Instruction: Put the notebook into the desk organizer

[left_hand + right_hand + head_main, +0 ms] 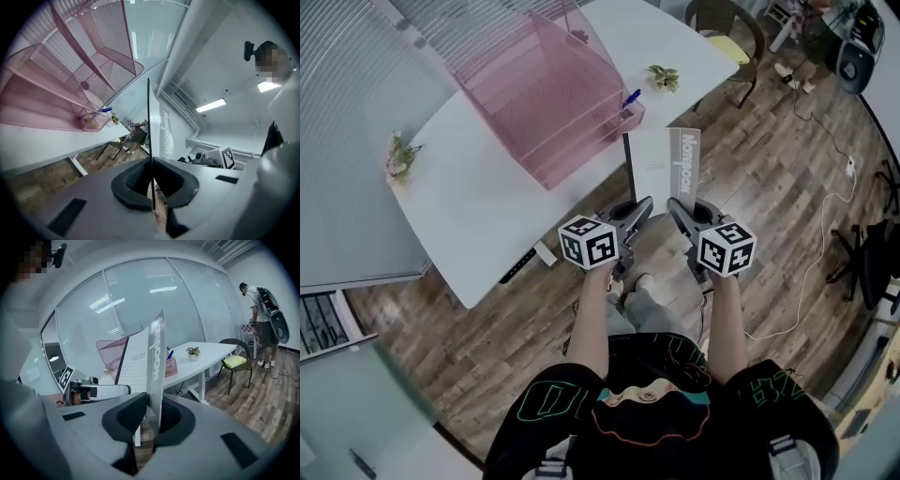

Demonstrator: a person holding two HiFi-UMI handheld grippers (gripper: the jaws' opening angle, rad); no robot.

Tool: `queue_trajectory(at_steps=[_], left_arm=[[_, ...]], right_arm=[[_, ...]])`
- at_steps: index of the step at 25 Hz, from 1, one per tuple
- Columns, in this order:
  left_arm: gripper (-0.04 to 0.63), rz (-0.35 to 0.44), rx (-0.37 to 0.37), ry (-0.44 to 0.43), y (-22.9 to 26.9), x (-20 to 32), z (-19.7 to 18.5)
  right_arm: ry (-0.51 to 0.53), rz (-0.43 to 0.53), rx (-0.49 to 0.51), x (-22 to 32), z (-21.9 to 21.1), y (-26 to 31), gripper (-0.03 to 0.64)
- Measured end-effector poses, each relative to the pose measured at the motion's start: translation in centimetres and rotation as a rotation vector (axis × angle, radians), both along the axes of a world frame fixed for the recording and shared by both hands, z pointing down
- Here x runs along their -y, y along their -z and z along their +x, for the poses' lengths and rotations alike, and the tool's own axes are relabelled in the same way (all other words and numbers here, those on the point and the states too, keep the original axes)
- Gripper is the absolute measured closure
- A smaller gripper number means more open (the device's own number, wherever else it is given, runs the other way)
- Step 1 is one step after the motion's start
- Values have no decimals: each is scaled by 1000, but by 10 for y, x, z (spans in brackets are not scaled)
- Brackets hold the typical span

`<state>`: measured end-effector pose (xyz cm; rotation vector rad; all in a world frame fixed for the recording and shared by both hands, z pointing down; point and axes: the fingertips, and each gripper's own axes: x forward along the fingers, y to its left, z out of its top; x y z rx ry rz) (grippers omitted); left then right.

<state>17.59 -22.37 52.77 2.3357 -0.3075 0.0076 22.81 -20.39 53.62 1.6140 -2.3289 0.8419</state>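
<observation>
A grey notebook (667, 167) hangs open in the air just off the white table's (487, 216) near edge. My left gripper (636, 214) is shut on its thin dark cover (149, 126), seen edge-on. At the other side, my right gripper (682, 214) is shut on the thicker half with the printed spine (155, 359). The pink mesh desk organizer (546, 94) stands on the table beyond the notebook, to the left. In the right gripper view the organizer (111, 350) shows behind the open pages.
A blue pen (630, 98) stands in a small pink cup at the organizer's corner. A small plant (664, 77) sits further along the table and flowers (398, 155) at its left edge. A chair (731, 37) and a person (260, 319) are at the far right.
</observation>
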Motion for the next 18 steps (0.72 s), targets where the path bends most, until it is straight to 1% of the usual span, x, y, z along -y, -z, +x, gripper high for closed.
queue_trajectory(at_steps=[11,18], left_arm=[[589,-144,4,172,-53,-9,-50],[581,-227,5,271,-76,-14,-82]], right_arm=[[183,-109,22,0,-47,-51,583],[286,-174,53,-1,-78,-71,583]])
